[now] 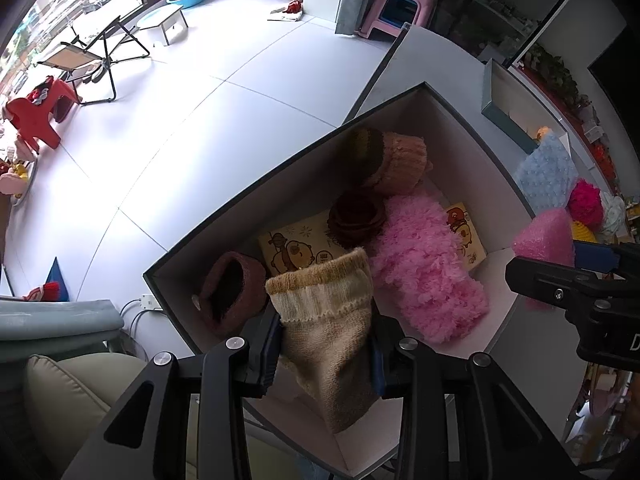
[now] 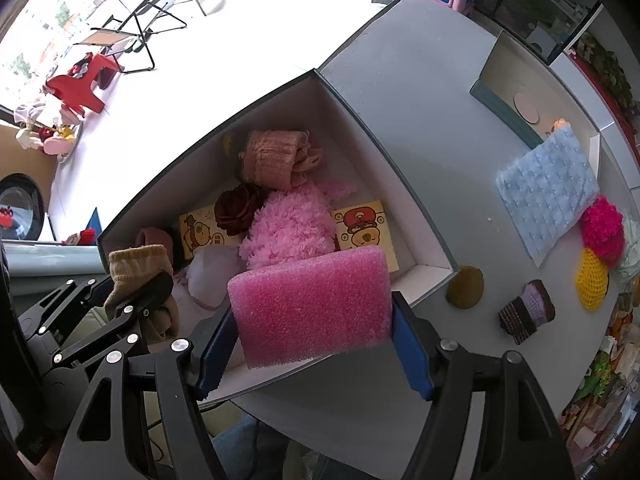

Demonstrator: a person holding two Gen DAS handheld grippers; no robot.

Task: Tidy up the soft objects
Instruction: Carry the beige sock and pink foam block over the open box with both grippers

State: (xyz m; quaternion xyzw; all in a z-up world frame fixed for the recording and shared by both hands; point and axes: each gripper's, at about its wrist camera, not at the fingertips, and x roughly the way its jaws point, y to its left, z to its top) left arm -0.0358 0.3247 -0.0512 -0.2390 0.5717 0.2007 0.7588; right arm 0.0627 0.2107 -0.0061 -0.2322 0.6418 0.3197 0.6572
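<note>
1. Our left gripper (image 1: 326, 354) pinches a beige knit sock (image 1: 328, 320), which hangs over the near corner of the open storage box (image 1: 472, 128).
2. Our right gripper (image 2: 312, 344) clamps a pink foam sheet (image 2: 312, 304) between its blue pads (image 2: 412, 348), above the box's near wall.
3. Inside the box we see a fluffy pink sock (image 2: 288, 228), a dark red fabric rose (image 2: 236, 208) and a rolled peach sock (image 2: 272, 158).
4. On the grey table (image 2: 420, 100) beside the box lie a blue dotted cloth (image 2: 548, 192) and a yellow mesh sleeve (image 2: 592, 280).

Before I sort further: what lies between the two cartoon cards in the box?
The fluffy pink piece and a dark red rose, seen in both views.
</note>
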